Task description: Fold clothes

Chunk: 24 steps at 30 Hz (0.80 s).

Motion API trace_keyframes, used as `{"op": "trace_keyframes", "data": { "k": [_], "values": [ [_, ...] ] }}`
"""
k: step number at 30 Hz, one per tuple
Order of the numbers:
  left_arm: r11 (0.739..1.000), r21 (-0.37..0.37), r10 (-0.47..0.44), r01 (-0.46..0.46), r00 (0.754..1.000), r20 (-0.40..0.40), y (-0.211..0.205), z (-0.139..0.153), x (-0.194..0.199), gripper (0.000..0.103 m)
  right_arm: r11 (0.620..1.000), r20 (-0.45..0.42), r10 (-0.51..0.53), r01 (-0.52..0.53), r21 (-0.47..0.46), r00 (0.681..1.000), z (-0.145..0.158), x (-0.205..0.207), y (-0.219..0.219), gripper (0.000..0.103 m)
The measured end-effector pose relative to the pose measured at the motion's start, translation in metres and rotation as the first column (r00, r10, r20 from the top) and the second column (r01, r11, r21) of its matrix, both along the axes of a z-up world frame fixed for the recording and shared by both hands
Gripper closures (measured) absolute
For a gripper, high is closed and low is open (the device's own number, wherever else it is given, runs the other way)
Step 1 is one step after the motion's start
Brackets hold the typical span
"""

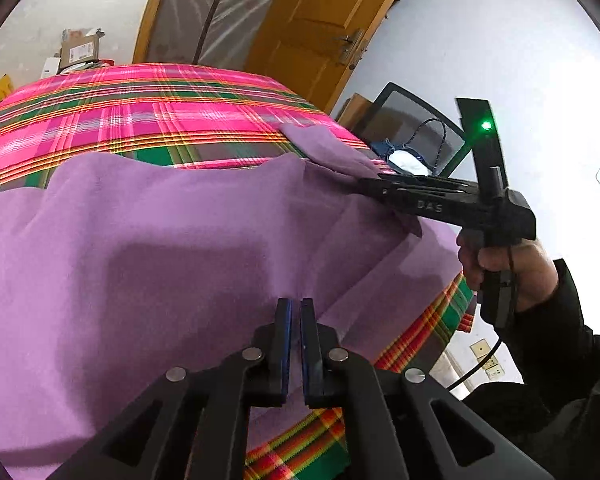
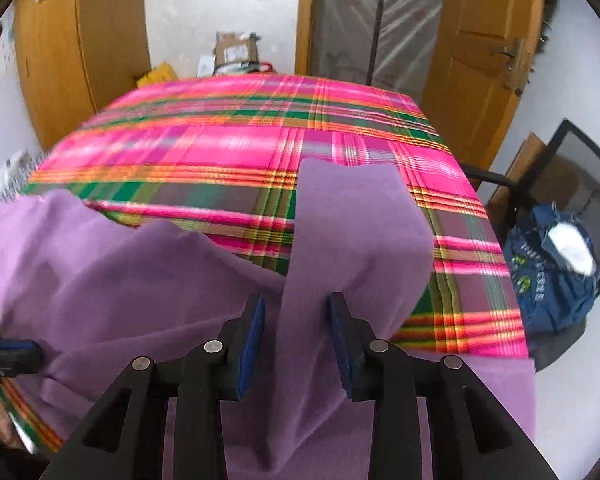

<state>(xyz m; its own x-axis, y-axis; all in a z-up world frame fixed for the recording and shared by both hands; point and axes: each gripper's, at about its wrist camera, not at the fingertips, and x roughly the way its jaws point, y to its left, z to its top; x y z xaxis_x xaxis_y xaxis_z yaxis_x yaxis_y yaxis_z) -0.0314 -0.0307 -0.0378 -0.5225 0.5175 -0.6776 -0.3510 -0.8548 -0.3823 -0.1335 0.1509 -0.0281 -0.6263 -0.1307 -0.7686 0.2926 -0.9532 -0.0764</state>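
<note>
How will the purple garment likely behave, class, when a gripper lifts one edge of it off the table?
The purple garment is probably floppy: the strip between the right gripper fingers bends over and droops. It looks soft and fairly thick, as its folds are rounded, not creased. It will likely drag rather than slide, since it lies wrinkled on the plaid tablecloth.

The left wrist view sits low and close over the purple fleece garment (image 1: pixel 140 240) at the near edge of the plaid-covered counter (image 1: pixel 140 112), facing its far right corner. The right wrist view looks straight across from farther right. Both share the wooden door (image 2: pixel 480 60).
</note>
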Motion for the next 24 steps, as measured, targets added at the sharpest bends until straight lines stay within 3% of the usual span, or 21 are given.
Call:
{"op": "trace_keyframes", "data": {
  "k": [2, 3, 4, 6, 12, 15, 19, 21, 22, 24],
  "values": [
    [1.000, 0.001, 0.001, -0.001, 1.000, 0.004, 0.000, -0.002, -0.002, 0.100, 1.000, -0.001, -0.007, 0.007, -0.005, 1.000, -0.001, 0.002, 0.006, 0.073],
    [1.000, 0.000, 0.002, -0.002, 1.000, 0.007, 0.000, -0.002, -0.002, 0.100, 0.999, -0.008, -0.022, 0.022, -0.030, 1.000, 0.001, 0.004, 0.013, 0.087],
    [1.000, 0.001, 0.002, -0.002, 1.000, 0.009, -0.001, -0.003, -0.002, 0.100, 0.998, -0.014, -0.037, 0.036, -0.055, 0.999, 0.003, 0.007, 0.020, 0.094],
    [1.000, 0.002, 0.000, 0.000, 1.000, 0.011, -0.002, -0.004, -0.001, 0.100, 0.992, -0.025, -0.068, 0.065, -0.104, 0.997, 0.007, 0.013, 0.034, 0.097],
    [1.000, 0.006, -0.018, 0.017, 1.000, 0.013, -0.002, -0.005, 0.001, 0.100, 0.957, -0.050, -0.161, 0.144, -0.252, 0.986, 0.018, 0.030, 0.077, 0.098],
    [1.000, 0.008, -0.027, 0.027, 1.000, 0.015, 0.000, -0.005, 0.001, 0.100, 0.916, -0.034, -0.236, 0.211, -0.341, 0.971, 0.018, 0.047, 0.102, 0.097],
    [0.999, 0.015, -0.047, 0.047, 0.999, 0.018, 0.003, -0.004, 0.000, 0.100, 0.890, 0.068, -0.289, 0.294, -0.348, 0.955, -0.004, 0.059, 0.120, 0.096],
    [0.998, 0.019, -0.062, 0.061, 0.998, 0.018, 0.006, -0.002, -0.001, 0.099, 0.888, 0.111, -0.300, 0.320, -0.330, 0.947, -0.013, 0.061, 0.123, 0.090],
    [0.997, 0.021, -0.069, 0.068, 0.998, 0.016, 0.008, -0.001, -0.001, 0.097, 0.892, 0.113, -0.300, 0.321, -0.317, 0.947, -0.015, 0.062, 0.122, 0.090],
    [0.996, 0.023, -0.082, 0.082, 0.997, 0.013, 0.013, 0.001, -0.002, 0.092, 0.922, 0.048, -0.301, 0.303, -0.242, 0.952, -0.006, 0.065, 0.114, 0.075]
  ]
}}
